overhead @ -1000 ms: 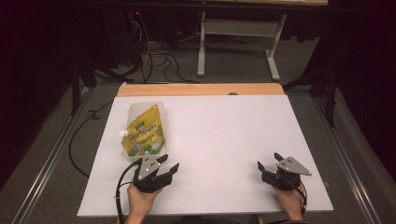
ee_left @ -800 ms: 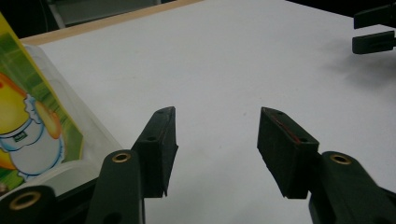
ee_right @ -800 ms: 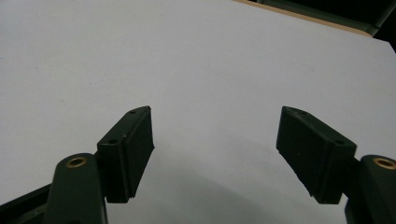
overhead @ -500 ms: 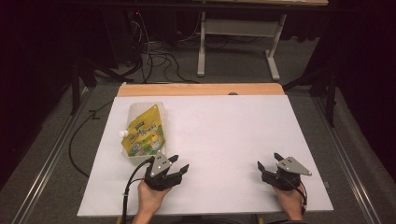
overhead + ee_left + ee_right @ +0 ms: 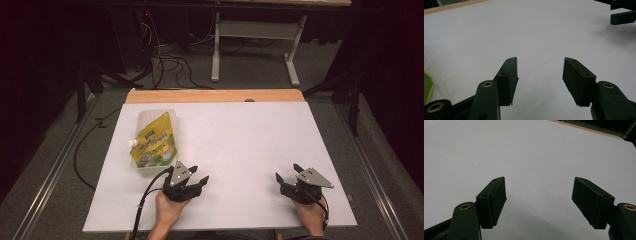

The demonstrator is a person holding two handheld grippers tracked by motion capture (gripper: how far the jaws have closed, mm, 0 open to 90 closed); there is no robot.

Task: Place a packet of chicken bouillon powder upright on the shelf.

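Left tongs (image 5: 199, 182) shifted right off the glossy spouted pouch (image 5: 152, 144).

High view looks forward and down over the whole white rectangular tabletop (image 5: 240, 140) from afar, while both gripper views skim low and close across that same white surface, facing its far wooden edge (image 5: 454, 6).
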